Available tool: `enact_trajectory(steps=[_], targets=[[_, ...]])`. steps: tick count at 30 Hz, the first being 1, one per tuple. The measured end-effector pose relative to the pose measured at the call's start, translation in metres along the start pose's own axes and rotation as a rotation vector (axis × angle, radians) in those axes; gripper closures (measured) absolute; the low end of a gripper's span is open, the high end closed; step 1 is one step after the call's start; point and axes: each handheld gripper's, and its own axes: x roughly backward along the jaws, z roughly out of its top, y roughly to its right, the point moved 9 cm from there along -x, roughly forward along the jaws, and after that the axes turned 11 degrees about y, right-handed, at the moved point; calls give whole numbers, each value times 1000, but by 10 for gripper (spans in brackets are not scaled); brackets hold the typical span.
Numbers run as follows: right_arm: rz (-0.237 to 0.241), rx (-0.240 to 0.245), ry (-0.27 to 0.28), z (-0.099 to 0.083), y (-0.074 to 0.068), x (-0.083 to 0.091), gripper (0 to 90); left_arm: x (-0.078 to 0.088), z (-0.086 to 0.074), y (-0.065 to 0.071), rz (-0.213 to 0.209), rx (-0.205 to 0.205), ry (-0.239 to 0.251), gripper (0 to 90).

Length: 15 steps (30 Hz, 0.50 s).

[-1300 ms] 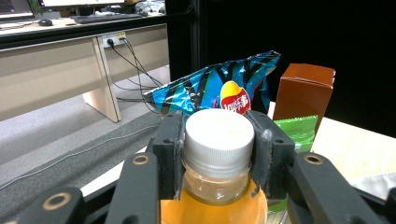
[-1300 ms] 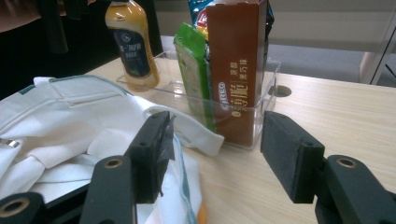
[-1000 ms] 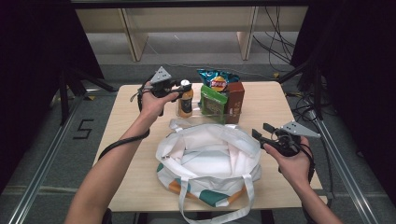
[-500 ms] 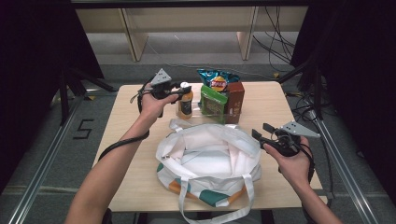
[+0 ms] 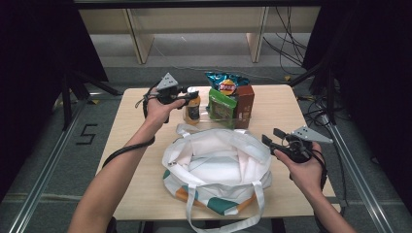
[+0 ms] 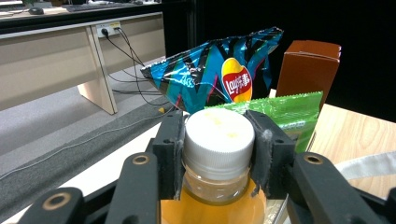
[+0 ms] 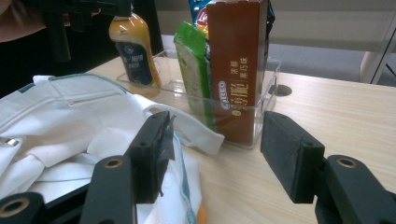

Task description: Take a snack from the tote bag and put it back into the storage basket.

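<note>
A bottle of orange drink point(image 5: 193, 108) with a white cap point(image 6: 218, 135) stands in a clear tray point(image 7: 268, 84) at the back of the table. My left gripper point(image 5: 191, 95) is shut on that cap, one pad on each side. In the tray beside it are a blue crisp bag point(image 6: 219, 70), a green packet point(image 7: 194, 65) and a brown carton point(image 7: 238, 60). A white tote bag point(image 5: 214, 165) lies open at the table's front. My right gripper point(image 5: 270, 137) hangs open at the bag's right edge, nothing between its fingers point(image 7: 289, 154).
The wooden table point(image 5: 291, 111) has bare surface right of the tray and the bag. The bag's handles point(image 5: 223, 221) hang over the front edge. Behind the table are a grey floor, desk legs point(image 5: 138, 41) and loose cables point(image 5: 286, 53).
</note>
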Motion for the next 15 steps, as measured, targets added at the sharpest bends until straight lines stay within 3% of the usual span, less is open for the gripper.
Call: enact_trajectory(steps=[15], targets=[[-3, 0, 3, 0, 0, -1, 436, 0, -8, -2, -3, 1, -19, 585]])
